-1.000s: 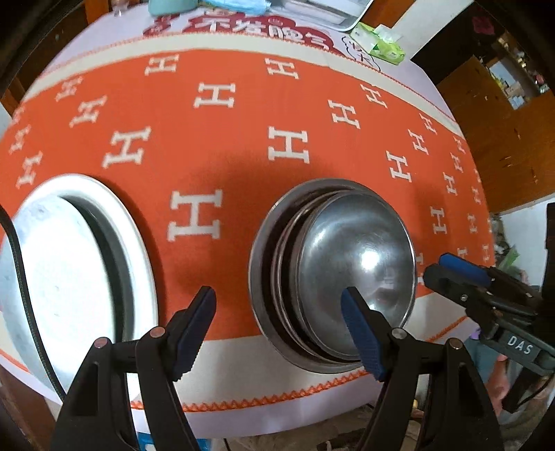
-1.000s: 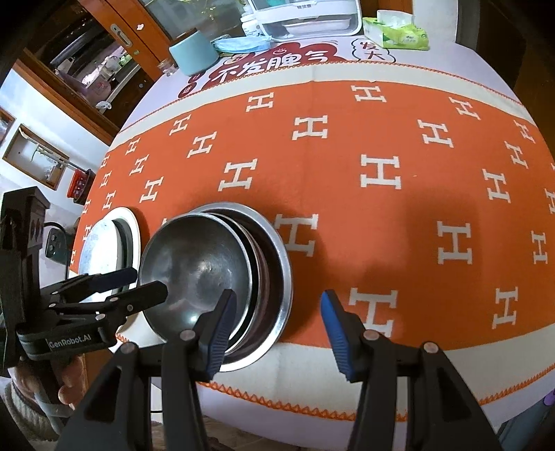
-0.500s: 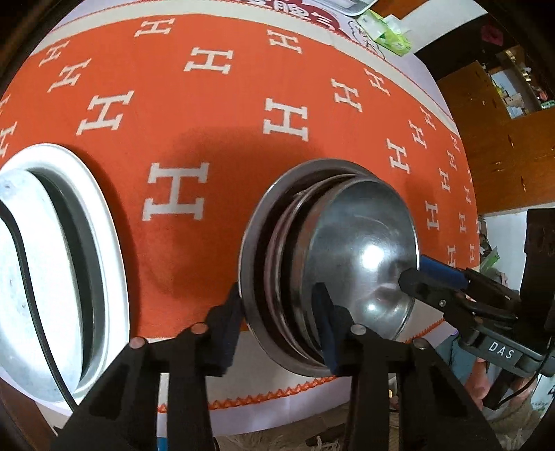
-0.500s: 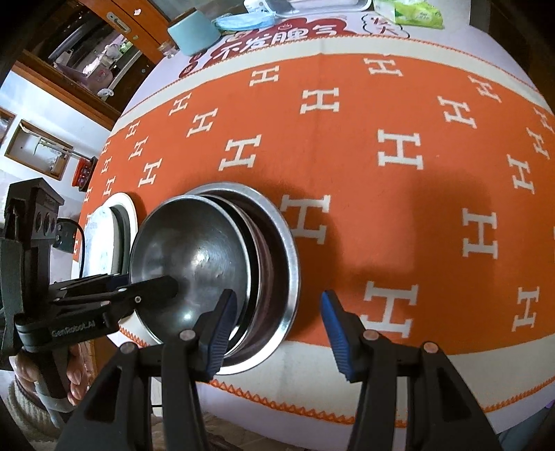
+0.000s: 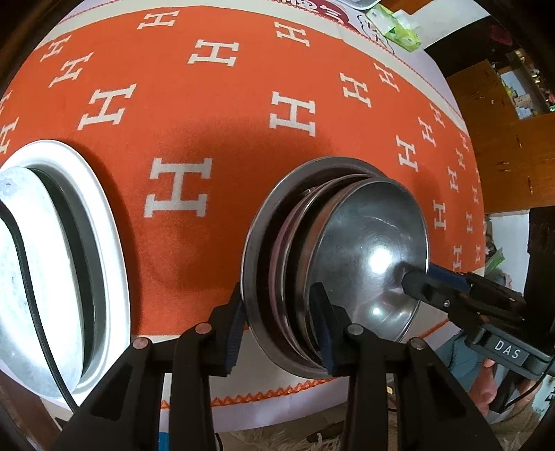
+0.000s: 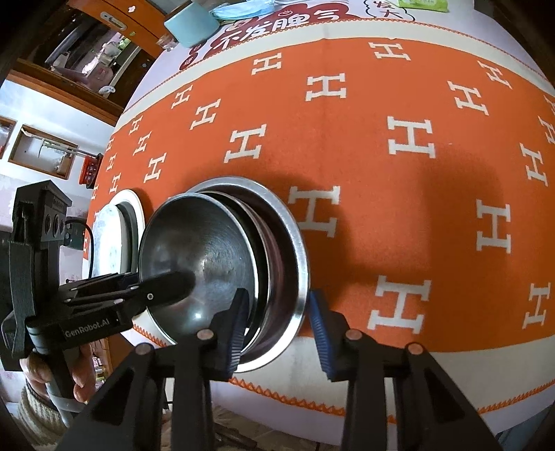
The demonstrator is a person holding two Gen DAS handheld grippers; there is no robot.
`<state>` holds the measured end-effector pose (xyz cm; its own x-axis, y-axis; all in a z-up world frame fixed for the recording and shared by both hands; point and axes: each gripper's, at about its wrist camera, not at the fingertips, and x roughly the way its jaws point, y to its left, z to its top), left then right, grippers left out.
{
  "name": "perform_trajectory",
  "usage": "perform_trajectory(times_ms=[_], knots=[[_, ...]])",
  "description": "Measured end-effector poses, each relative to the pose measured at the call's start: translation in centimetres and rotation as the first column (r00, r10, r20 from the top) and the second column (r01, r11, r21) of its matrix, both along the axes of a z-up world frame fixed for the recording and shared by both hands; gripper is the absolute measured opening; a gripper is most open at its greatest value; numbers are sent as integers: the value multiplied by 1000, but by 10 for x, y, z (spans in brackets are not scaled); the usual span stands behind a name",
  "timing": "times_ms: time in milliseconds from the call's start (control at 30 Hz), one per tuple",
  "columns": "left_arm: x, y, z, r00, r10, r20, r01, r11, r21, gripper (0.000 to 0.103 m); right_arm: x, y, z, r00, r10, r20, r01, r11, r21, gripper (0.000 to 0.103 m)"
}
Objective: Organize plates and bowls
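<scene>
A stack of steel bowls and plates sits near the front edge of the orange tablecloth. My left gripper is shut on the stack's left side, with one finger outside the widest rim and the other inside the top bowl. My right gripper straddles the stack's right side the same way. Its jaws are closing, and the pads touch the rims. To the left stands a white deep plate with a pale patterned dish in it.
The table's front edge runs just below both grippers. At the far side stand a teal cup and a green tissue pack. A hand holds the left gripper's handle. A wooden cabinet is on the right.
The left gripper closed from wide open onto the stack's left rims. The right gripper's jaws narrowed round the right rims. Both views now look more steeply down.
</scene>
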<state>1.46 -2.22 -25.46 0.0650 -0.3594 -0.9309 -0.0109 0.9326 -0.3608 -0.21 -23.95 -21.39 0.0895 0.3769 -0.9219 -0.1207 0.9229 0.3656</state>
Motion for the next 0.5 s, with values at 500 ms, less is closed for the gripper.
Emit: perform_trajectory(times_ms=[500], knots=[[-3, -6, 15, 1000, 9, 8, -9, 998, 60, 35, 5, 2, 8, 999, 23, -29, -24, 1000, -14, 34]])
